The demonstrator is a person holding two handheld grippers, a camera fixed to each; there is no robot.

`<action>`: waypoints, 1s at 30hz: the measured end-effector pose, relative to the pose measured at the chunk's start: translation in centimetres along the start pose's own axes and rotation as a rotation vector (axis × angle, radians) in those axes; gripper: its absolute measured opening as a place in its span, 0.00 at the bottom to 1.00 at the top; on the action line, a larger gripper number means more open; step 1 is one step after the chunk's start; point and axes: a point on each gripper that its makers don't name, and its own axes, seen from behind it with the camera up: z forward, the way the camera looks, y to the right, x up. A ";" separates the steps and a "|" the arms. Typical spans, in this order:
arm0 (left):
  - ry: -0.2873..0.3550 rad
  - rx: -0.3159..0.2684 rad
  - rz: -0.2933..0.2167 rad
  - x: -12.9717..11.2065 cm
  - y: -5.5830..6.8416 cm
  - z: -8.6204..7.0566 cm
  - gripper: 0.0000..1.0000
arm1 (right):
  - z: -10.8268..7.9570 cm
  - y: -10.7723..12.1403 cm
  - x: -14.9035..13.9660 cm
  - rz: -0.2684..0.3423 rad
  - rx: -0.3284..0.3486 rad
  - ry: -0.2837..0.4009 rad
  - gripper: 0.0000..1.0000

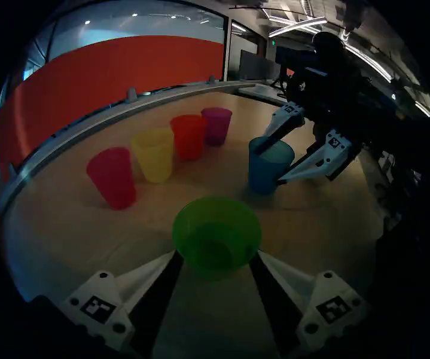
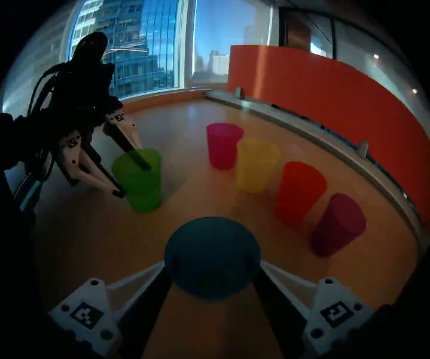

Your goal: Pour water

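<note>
On the pale wooden surface (image 1: 310,221), bounded at its far edge by a long orange wall panel (image 1: 113,84) and, in the right gripper view, by a window (image 2: 137,48) facing tall buildings, six plastic cups stand upright.

Left claw (image 1: 217,256): closed on the green cup (image 1: 216,236), one finger pressing each side of its wall. In the right gripper view the same claw (image 2: 134,179) appears at the left, with the green cup resting on the surface.

Right claw (image 2: 213,266): closed on the blue cup (image 2: 212,257), likewise with a finger against each side. In the left gripper view this claw (image 1: 268,166) reaches in from the right, and the blue cup stands on the surface beyond the green one, apart from it.

Remaining cups: a pink cup (image 1: 113,176), a yellow cup (image 1: 153,152), a red cup (image 1: 188,136) and a purple cup (image 1: 216,124) form a curving row near the orange panel, each just beside the next.

Whether the green or the blue cup contains water cannot be told.
</note>
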 end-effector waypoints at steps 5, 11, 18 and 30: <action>-0.004 0.004 0.000 -0.1 -0.1 0.0 0.78 | -0.1 -0.1 -0.1 0.000 0.001 -0.001 0.90; -0.007 0.012 -0.001 -0.1 -0.3 0.0 0.80 | -0.2 0.1 -0.2 0.000 -0.006 -0.002 0.95; -0.002 0.014 -0.002 0.1 -0.3 -0.2 0.83 | -0.3 0.0 -0.3 -0.004 -0.007 -0.005 1.00; -0.018 0.028 -0.007 -0.4 -0.8 -0.9 0.91 | -1.1 -0.1 -0.2 -0.006 -0.016 0.001 1.00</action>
